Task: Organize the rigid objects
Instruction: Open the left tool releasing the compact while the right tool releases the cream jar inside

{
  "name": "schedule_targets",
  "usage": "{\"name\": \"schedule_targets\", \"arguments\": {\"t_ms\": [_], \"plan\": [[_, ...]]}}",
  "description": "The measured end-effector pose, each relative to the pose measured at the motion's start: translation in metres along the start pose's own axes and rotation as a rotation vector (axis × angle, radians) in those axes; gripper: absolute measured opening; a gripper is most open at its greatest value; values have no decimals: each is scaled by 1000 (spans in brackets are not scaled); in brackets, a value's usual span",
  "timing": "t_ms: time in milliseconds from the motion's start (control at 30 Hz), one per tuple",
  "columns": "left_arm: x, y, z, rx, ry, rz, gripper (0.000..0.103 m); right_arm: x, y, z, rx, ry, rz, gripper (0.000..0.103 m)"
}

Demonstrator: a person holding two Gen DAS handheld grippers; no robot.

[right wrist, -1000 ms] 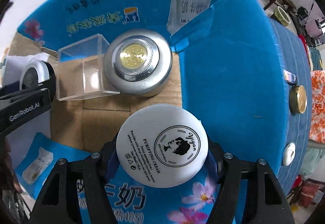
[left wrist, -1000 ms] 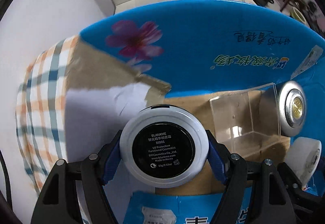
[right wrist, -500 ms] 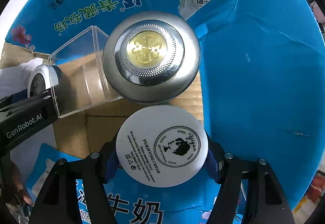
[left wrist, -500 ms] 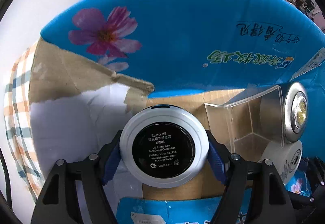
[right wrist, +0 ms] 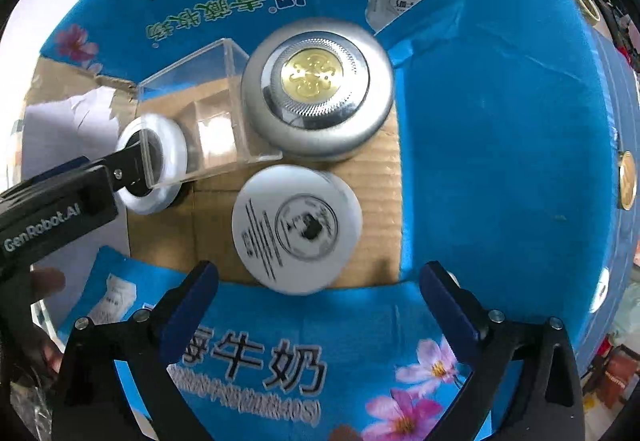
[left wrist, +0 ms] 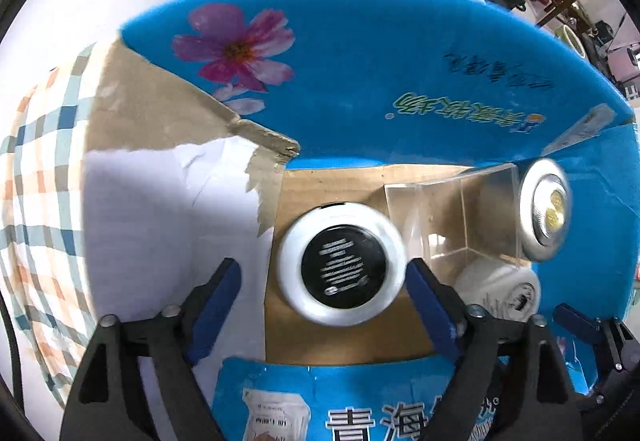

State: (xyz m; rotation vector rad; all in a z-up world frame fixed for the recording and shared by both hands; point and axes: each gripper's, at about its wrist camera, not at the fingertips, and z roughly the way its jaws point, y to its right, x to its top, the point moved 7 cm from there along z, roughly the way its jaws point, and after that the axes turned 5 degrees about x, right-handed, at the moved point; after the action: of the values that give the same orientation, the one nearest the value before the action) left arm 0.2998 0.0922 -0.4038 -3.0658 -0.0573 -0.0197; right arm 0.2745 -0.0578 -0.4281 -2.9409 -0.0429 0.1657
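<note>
We are holding both grippers over an open blue printed cardboard box [right wrist: 500,129] with a bare brown floor. Our left gripper [left wrist: 324,281] is standing with its blue-padded fingers [left wrist: 214,305] spread wide, clear of the round white compact with a black label disc [left wrist: 342,269], which is sitting blurred between them over the box floor. Our right gripper [right wrist: 318,285] is likewise spread apart, gripping nothing; the round white cream jar with black printing [right wrist: 298,229] is lying just ahead of its fingers on the cardboard floor, also blurred. Just beyond it, the round silver tin with a gold emblem [right wrist: 316,97] is resting near the far blue wall. The clear acrylic box [right wrist: 200,113] is sitting beside the tin, between it and the compact. A checked cloth [left wrist: 36,177] is showing outside the box's torn left flap.
</note>
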Motion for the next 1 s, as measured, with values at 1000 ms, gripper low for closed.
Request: {"name": "schedule_targets", "arguments": {"t_ms": [1000], "plan": [[-91, 0, -174, 23, 318, -66, 103, -107, -27, -196, -47, 361, -145, 103]]}}
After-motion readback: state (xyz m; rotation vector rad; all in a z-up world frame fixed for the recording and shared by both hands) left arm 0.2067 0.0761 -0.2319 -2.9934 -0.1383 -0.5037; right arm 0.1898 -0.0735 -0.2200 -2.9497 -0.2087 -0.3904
